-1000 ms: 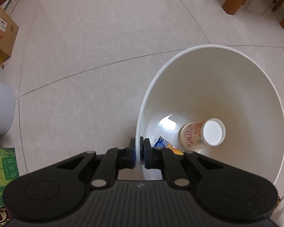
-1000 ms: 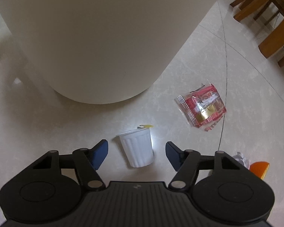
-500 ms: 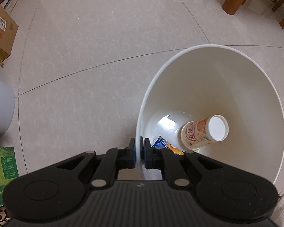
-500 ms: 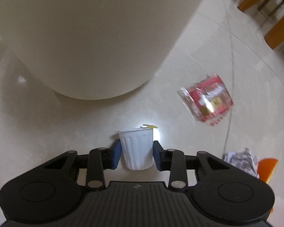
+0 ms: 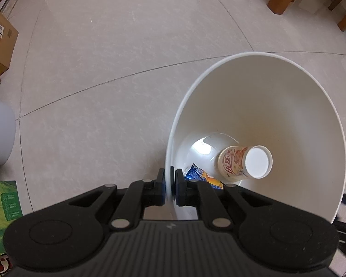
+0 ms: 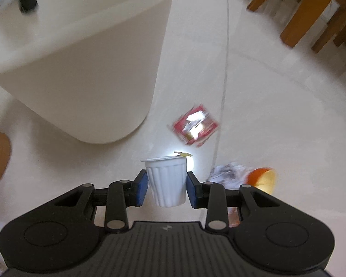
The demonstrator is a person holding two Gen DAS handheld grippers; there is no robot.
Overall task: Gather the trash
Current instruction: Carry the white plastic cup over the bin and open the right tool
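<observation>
tiled floor [image 6: 276, 115] with wrapper [image 6: 195, 127], bin [image 5: 265, 106]

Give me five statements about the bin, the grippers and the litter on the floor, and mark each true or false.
1. The right gripper grips a white ribbed cup. True.
2. The left gripper is open and free. False: it is shut on the white bin's rim.
3. The bin is empty. False: a printed paper cup and a blue wrapper lie inside.
4. A red packet lies on the floor. True.
5. The red packet is inside the bin. False: it lies beside it.
</observation>
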